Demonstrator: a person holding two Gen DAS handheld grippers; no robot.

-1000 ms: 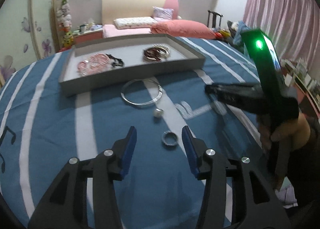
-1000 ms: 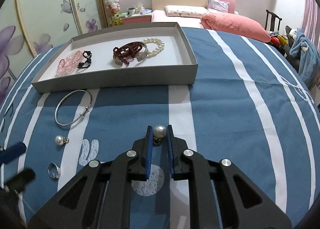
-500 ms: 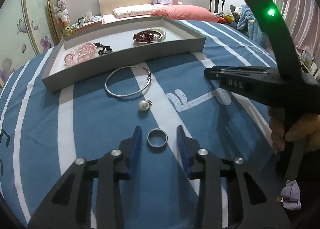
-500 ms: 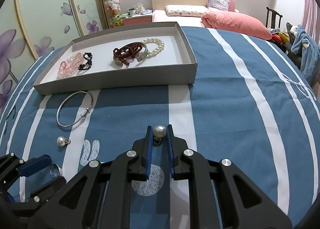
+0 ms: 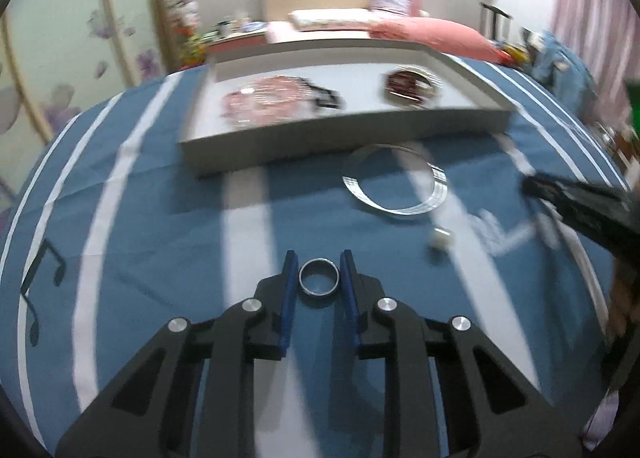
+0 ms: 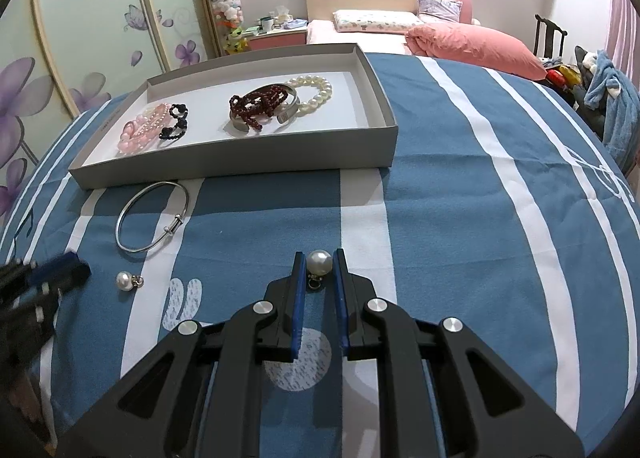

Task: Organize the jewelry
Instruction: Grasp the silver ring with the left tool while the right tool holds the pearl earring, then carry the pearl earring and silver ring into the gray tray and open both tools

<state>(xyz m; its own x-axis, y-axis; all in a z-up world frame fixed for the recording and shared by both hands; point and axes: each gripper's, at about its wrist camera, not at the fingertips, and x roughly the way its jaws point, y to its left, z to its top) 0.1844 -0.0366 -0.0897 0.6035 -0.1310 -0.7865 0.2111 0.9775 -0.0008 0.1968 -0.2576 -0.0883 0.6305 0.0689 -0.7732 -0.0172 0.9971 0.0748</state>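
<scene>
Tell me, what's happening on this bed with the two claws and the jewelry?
A person is sorting jewelry into a grey tray on a blue striped bedspread. The right claw is shut on a pearl pendant. The left claw has just been closing around a silver ring, which sits between its blue pads; whether they press it yet is unclear. A silver bangle and a second pearl pendant lie loose in front of the tray, which already holds several beaded bracelets.

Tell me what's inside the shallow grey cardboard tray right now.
Inside the grey cardboard tray: pink bead bracelets, a black bead bracelet, a dark red bead strand over a silver cuff, and a white pearl bracelet. Its near wall hides the closest strip of floor.
</scene>
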